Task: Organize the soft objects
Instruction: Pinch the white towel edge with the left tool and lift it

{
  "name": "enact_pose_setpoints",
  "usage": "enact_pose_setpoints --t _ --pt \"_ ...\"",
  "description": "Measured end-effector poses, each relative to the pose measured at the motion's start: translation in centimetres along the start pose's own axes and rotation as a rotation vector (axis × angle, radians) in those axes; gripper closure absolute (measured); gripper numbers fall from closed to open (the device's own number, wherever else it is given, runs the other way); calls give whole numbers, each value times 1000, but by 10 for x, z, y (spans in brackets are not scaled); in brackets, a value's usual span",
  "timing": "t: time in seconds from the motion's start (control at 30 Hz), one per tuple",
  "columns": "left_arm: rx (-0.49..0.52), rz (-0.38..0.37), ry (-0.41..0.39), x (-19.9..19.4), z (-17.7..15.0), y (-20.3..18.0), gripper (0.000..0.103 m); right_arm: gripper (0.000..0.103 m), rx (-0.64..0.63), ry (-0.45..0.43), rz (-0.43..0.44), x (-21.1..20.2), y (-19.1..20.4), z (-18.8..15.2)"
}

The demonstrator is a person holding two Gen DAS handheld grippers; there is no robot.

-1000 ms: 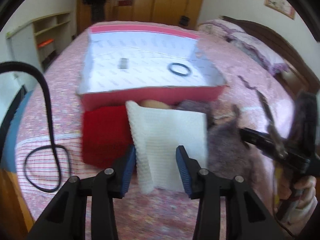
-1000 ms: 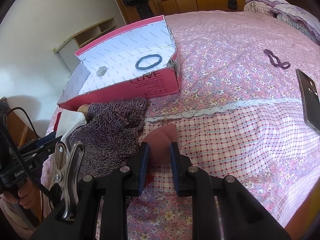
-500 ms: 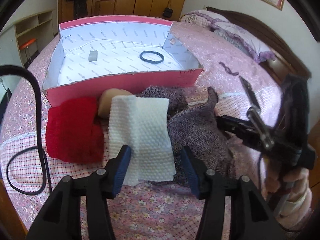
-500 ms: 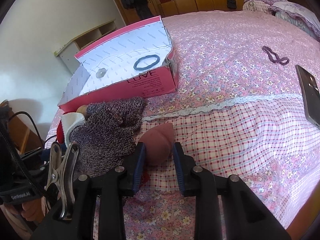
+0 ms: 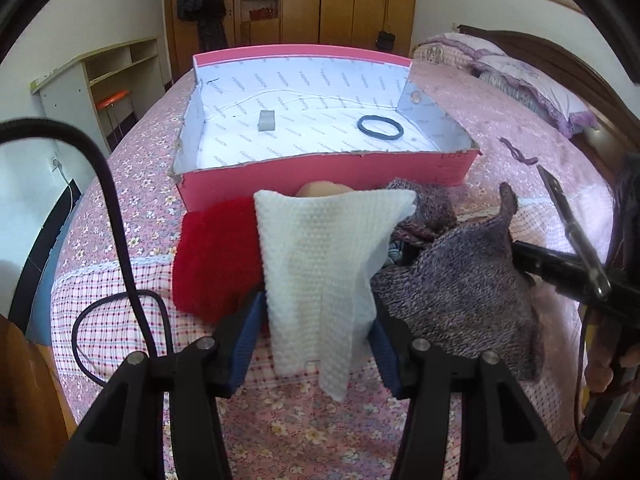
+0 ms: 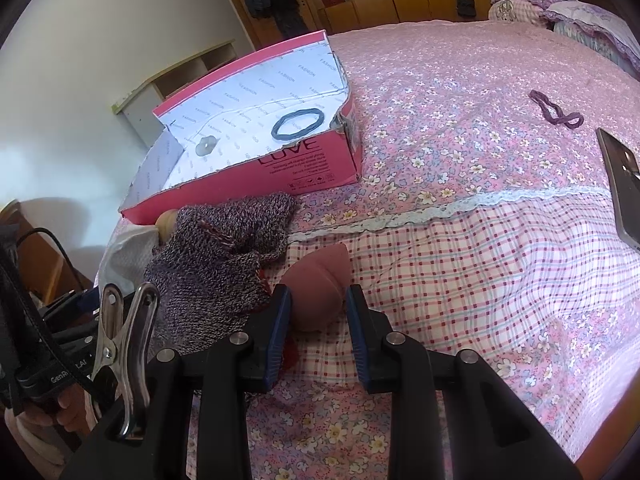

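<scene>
A white textured cloth [image 5: 320, 264] lies draped over a pile in front of the pink box [image 5: 320, 168]. My left gripper [image 5: 314, 320] stands open, its blue pads flanking the cloth's lower end without pressing it. Beside the cloth lie a red fuzzy cloth [image 5: 216, 256], a beige sponge [image 5: 320, 189] and a grey knit piece [image 5: 452, 288]. In the right wrist view a pink egg-shaped sponge [image 6: 318, 280] rests on the bed between the pads of my open right gripper [image 6: 318, 300]. It looks round and unsqueezed. The grey knit piece [image 6: 216, 264] lies just left of it.
The box [image 6: 304, 168] holds a black hair tie [image 6: 296, 123] and a small grey item [image 5: 267, 121]. A purple hair tie [image 6: 556, 114] and a phone [image 6: 624, 184] lie on the bedspread to the right. A black cable [image 5: 120, 240] loops at the bed's left edge.
The left jaws have spread, and the white cloth, held up before, now lies draped on the pile. The right jaws have widened and the squeezed pink sponge has rounded out again.
</scene>
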State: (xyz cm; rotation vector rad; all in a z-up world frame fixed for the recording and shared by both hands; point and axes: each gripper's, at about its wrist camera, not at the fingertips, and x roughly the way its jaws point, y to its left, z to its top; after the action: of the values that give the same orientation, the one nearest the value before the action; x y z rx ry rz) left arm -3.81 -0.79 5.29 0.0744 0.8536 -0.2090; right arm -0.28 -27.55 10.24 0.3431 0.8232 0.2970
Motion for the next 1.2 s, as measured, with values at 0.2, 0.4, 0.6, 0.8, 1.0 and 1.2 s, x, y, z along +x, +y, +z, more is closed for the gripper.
enact_pose_setpoints --t 0.2,0.4,0.6,0.8,1.0,1.2 --pt "9 -21 -8 3 -4 1 56 74 1 3 10 4 2 1" --pt "-54 -61 5 13 -3 9 90 74 3 2 25 5 0 0" --pt "-52 -111 -29 -4 -3 11 91 74 21 6 43 3 -4 -1" --pt "-52 -138 -51 -17 1 11 91 73 37 6 48 6 -2 3" --pt "-41 -122 -78 -27 0 12 91 59 67 21 40 19 -5 6" --pt "-56 -131 -91 -33 0 18 91 67 73 12 77 28 -2 6"
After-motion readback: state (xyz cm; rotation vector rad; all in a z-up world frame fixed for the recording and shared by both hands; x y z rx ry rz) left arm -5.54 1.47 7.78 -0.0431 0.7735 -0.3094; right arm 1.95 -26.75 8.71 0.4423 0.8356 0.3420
